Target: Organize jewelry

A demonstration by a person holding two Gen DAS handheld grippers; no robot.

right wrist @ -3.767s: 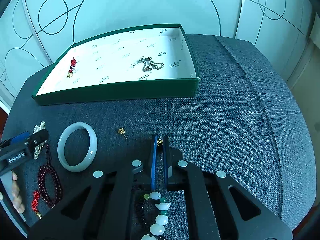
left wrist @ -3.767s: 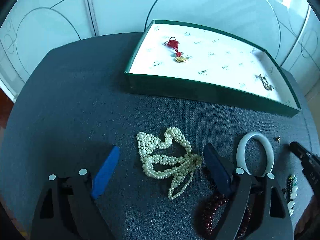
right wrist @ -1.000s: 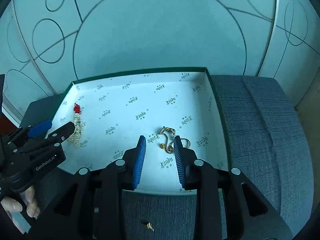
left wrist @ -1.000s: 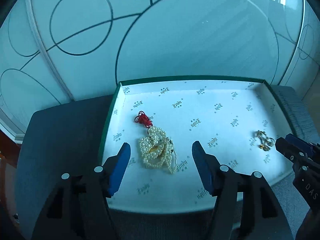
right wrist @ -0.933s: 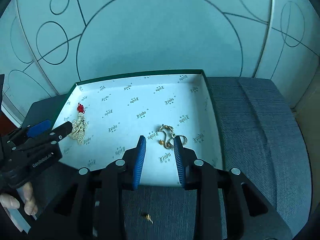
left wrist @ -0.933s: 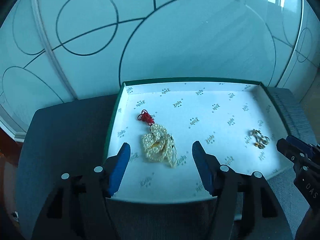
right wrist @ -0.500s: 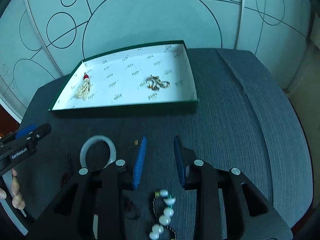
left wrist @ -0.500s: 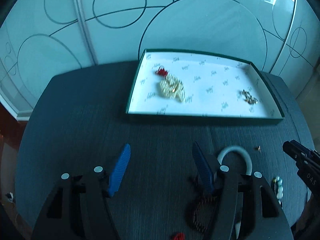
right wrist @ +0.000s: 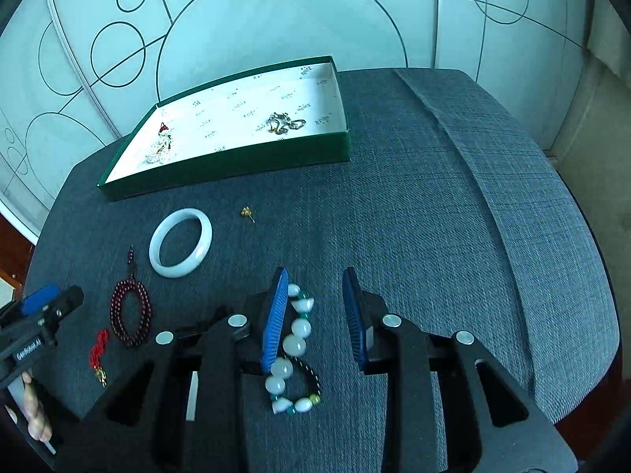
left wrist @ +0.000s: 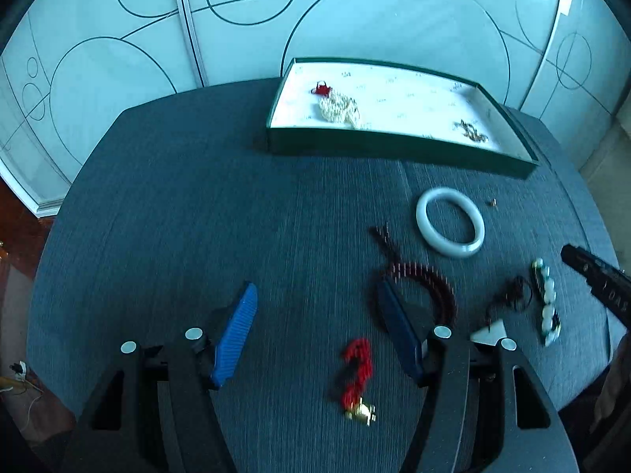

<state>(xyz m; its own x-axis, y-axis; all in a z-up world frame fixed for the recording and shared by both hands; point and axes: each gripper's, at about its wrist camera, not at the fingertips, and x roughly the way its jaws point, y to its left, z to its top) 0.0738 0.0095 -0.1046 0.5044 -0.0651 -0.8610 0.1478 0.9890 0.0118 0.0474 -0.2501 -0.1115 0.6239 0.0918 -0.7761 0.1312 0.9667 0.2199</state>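
My left gripper [left wrist: 315, 295] is open over bare dark cloth, holding nothing. A red tassel charm [left wrist: 357, 370] lies just below its jaws and a dark red bead bracelet [left wrist: 426, 283] curls by its right finger. My right gripper [right wrist: 315, 276] is also open, hovering over a white-and-green bead bracelet [right wrist: 295, 343] that lies on the cloth beside its left finger. A white bangle [right wrist: 181, 242] and a small gold earring [right wrist: 247, 213] rest nearer the green box [right wrist: 228, 165]. Inside the box are a pearl necklace [left wrist: 339, 108] and a gold chain [right wrist: 284, 123].
The round table is covered in dark blue-grey cloth [right wrist: 453, 216], with its right half bare of jewelry. The box stands at the far edge against a pale glass wall with circle lines. A person's hand [right wrist: 33, 414] holds the left gripper [right wrist: 39, 323] at the left.
Both grippers have drawn back from over the box to the near part of the table. The pearl necklace, earlier on the cloth, now lies in the box.
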